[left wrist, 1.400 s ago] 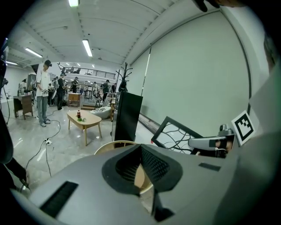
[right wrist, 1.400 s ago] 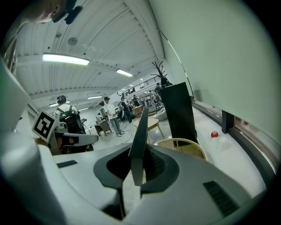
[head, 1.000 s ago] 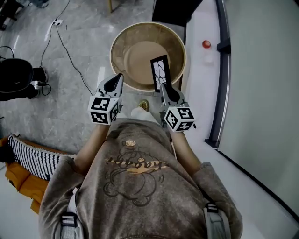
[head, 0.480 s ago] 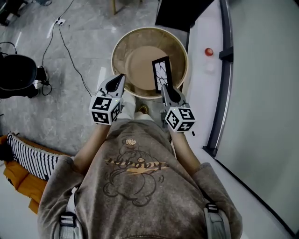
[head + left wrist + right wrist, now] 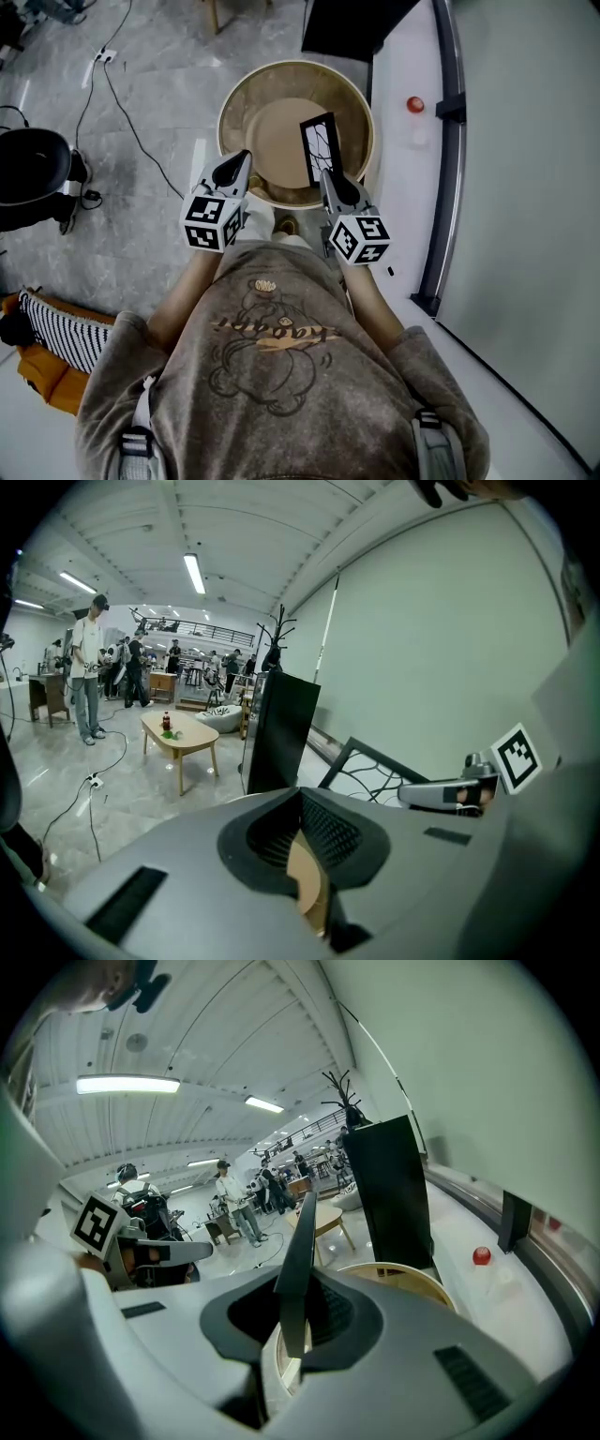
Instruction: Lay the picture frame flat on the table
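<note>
Head view shows the round table below my picture frame, held upright (not yet flat) by the right gripper, clamped on its edge. Left gripper is closed and empty. Next, I think, tilt and lower it.

Left tongs and right tongs moved forward together, picture frame carried further over the table, near rim slid beneath them.

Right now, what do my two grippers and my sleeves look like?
The left gripper and right gripper are light grey moulded shells with dark, textured jaw pads. Each carries a white cube printed with black square markers. Your sleeves are grey-brown sweatshirt fabric. No cables show on the grippers.
</note>
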A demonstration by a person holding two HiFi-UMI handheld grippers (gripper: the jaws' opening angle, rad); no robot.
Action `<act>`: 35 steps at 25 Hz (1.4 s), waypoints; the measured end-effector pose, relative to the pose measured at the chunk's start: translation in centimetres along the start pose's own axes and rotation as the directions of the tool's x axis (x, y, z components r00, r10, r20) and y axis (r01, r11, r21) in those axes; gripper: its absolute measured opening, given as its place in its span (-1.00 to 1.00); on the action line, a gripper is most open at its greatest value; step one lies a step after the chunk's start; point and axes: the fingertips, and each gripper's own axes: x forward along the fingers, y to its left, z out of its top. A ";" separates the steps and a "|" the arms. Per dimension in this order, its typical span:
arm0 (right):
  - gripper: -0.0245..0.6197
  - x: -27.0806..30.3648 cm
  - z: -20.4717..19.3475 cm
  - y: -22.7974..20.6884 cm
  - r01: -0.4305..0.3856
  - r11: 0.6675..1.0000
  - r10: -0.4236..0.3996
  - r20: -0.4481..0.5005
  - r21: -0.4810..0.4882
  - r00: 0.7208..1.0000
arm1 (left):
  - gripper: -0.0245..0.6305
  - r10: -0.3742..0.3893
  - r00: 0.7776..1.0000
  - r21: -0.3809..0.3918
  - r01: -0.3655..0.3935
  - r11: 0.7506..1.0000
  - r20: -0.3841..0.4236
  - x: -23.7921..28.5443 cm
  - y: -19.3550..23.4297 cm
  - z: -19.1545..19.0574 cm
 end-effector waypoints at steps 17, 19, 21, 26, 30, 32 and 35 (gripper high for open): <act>-0.74 5.9 -1.3 -3.7 0.027 0.999 -0.025 -0.048 0.045 0.999 | -0.87 -0.024 0.997 -0.018 0.023 1.000 -0.068 7.5 2.7 -1.7; -0.74 6.8 -1.7 -4.3 0.030 0.998 -0.027 -0.054 0.051 0.998 | -0.87 -0.023 0.997 -0.020 0.021 1.000 -0.077 8.4 3.3 -2.3; -0.74 7.7 -2.2 -4.8 0.033 0.998 -0.030 -0.058 0.056 0.998 | -0.87 -0.021 0.996 -0.025 0.019 1.000 -0.085 9.3 3.9 -2.9; -0.74 9.9 -3.5 -6.4 0.045 0.997 -0.040 -0.068 0.062 0.997 | -0.87 -0.027 0.994 -0.042 0.023 0.999 -0.104 11.6 4.9 -5.1; -0.74 11.8 -5.0 -7.8 0.050 0.997 -0.045 -0.079 0.063 0.996 | -0.87 -0.033 0.992 -0.052 0.027 0.998 -0.118 13.5 5.6 -6.9; -0.74 12.8 -5.8 -8.6 0.055 0.996 -0.049 -0.089 0.068 0.995 | -0.87 -0.039 0.991 -0.059 0.032 0.998 -0.125 14.7 6.0 -7.7; -0.74 14.3 -7.1 -9.6 0.059 0.996 -0.051 -0.104 0.074 0.993 | -0.87 -0.049 0.989 -0.063 0.041 0.997 -0.139 16.3 6.5 -9.0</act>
